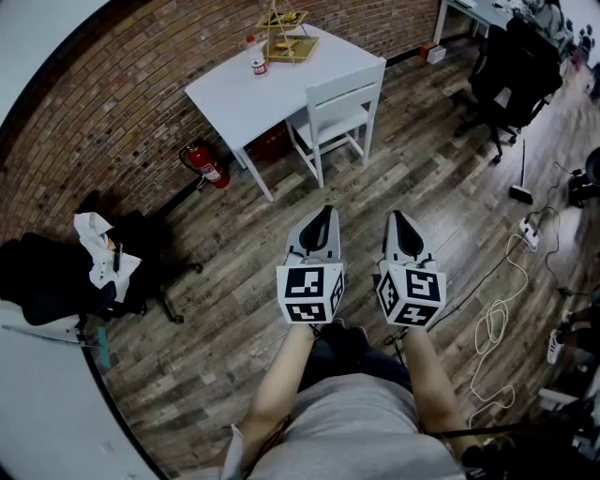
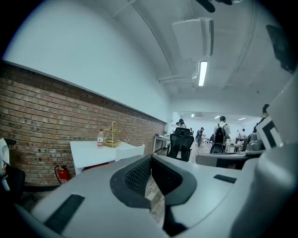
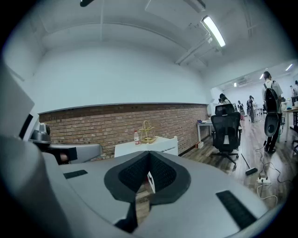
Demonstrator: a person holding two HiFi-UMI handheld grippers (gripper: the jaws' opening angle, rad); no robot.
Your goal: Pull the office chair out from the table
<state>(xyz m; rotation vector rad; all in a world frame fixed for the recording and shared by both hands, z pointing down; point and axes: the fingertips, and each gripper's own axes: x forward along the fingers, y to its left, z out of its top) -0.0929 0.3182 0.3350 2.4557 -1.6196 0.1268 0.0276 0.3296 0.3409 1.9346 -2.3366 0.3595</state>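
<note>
Nothing of the task is done yet, judging by how things lie. The left hand-held gripper (image 1: 322, 217) and the right hand-held gripper (image 1: 398, 217) hang side by side over the wooden floor (image 1: 234, 281), both with jaws pressed together and nothing between them. Each points ahead and slightly downward.

The black office chair (image 1: 511, 70) stands at about 1 o'clock from the grippers, well apart from them, close against the desk (image 1: 478, 11) in the far corner. At 12 o'clock is a white worktop (image 1: 234, 94) with a plain white chair (image 1: 342, 103) tucked at it; at 9 o'clock sits another dark chair (image 1: 56, 272) draped with clothes.

Everything remains, it seems — walking over, opening a gripper, taking hold of the chair and drawing it back from the desk.
</note>
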